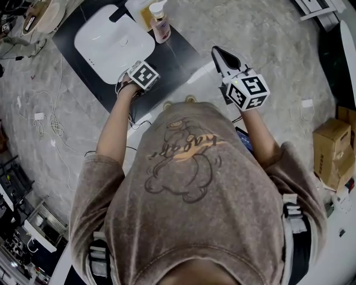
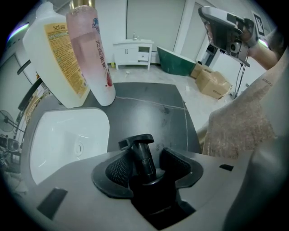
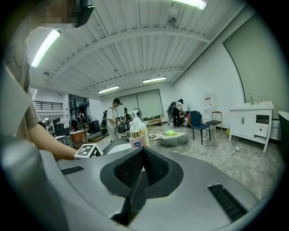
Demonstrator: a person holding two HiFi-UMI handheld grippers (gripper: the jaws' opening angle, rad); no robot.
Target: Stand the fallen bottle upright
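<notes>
**Gripping a black pump bottle (image 2: pixel 142 153) beside the sink (image 1: pixel 111 42)**

Head view: a person in a brown printed T-shirt (image 1: pixel 194 183) stands at a dark countertop (image 1: pixel 178 55). The left gripper (image 1: pixel 139 78) is low at the near right corner of the white sink. The bottle it holds is hidden beneath its marker cube. The right gripper (image 1: pixel 218 54) is raised off to the right, over the counter's edge. A pink pump bottle (image 1: pixel 161 25) stands upright at the far side of the counter, just beside a white jug (image 1: pixel 142 12).

Left gripper view: the claw pinches the neck of the black bottle's pump. The nozzle juts left above the ribbed pads (image 2: pixel 118 170), and the bottle's body is out of sight below them. Beyond lie the basin and dark counter, with the pink bottle and white jug standing together at the far left. The right gripper hangs in the air at upper right.

Right gripper view: the claw is pressed together at its tip with nothing in it, pointing level across a large room. The left gripper's marker cube (image 3: pixel 89 151) and the two standing bottles show past it.
</notes>
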